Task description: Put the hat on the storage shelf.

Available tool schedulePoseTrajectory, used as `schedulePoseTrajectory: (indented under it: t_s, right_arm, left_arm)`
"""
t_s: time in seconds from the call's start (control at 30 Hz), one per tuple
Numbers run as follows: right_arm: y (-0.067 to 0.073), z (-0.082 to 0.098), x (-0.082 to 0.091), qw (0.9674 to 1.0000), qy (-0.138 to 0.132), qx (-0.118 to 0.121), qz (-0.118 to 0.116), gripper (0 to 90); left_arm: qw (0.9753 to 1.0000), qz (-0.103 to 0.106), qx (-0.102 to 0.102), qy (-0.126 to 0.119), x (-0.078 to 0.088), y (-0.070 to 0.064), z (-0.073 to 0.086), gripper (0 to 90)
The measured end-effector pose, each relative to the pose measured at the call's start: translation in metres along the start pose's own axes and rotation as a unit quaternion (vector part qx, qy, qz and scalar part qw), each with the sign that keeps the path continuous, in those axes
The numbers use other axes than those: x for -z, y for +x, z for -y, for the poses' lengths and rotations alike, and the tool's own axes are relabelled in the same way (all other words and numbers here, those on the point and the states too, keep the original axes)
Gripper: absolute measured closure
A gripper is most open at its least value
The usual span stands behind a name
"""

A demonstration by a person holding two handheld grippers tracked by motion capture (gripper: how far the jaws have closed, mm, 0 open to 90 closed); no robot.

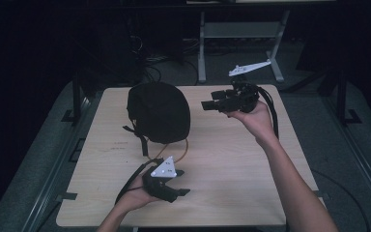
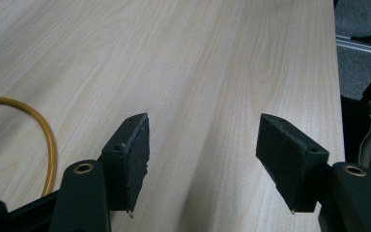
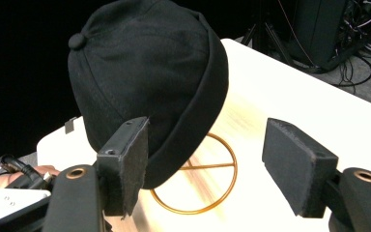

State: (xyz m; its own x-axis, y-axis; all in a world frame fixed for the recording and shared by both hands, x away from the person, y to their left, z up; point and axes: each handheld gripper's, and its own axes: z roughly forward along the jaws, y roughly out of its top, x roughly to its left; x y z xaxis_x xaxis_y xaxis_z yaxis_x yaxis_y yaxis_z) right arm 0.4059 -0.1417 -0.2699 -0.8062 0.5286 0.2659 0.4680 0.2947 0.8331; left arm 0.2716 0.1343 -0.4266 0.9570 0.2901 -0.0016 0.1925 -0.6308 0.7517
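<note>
L tool (image 2: 203, 159) wide, empty, over table (image 1: 232, 169). R tool (image 3: 205, 166) wide, empty, facing black cap (image 3: 145, 72) on gold ring stand (image 3: 212, 188).

A: Item one, the black cap (image 1: 158, 112) I'm facing?

B: Black fabric, rounded crown with a button on top (image 3: 76, 40), deep band round the rim. It sits raised and tilted on a gold wire stand (image 3: 196, 180), at the far left part of the table.

A: And the stand?

B: Thin gold ring with crossing spokes, flat on the table, partly covered by the cap
</note>
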Motion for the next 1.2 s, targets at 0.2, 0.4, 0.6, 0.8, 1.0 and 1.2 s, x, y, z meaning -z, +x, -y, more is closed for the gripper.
schedulePoseTrajectory:
  t_s: [0.2, 0.4, 0.6, 0.8, 1.0, 1.2]
  right_arm:
    - [-0.003, 0.012, 0.004, 1.0000, 0.002, -0.002, 0.002, 32.2]
    - [-0.007, 0.024, 0.010, 0.9999, -0.001, -0.007, 0.008, 31.5]
    - [-0.010, 0.035, 0.018, 0.9999, -0.004, -0.011, 0.011, 31.1]
    - [-0.013, 0.047, 0.026, 0.9997, -0.001, -0.016, 0.016, 31.1]
    - [-0.017, 0.058, 0.032, 0.9996, 0.000, -0.022, 0.017, 31.0]
    - [-0.019, 0.066, 0.037, 0.9995, -0.001, -0.025, 0.018, 30.9]
  left_arm:
    - [1.0000, 0.001, -0.003, 0.005, -0.001, 0.000, 0.001, 36.4]
    - [1.0000, 0.001, -0.004, 0.006, -0.001, 0.000, 0.001, 36.4]
    - [0.9999, 0.000, -0.005, 0.009, -0.001, 0.000, 0.000, 36.4]
    - [1.0000, 0.000, -0.004, 0.008, -0.002, -0.001, 0.000, 36.4]
    - [0.9999, -0.001, -0.006, 0.010, -0.003, 0.000, 0.000, 36.4]
    - [1.0000, -0.001, -0.004, 0.008, -0.002, 0.000, 0.000, 36.4]
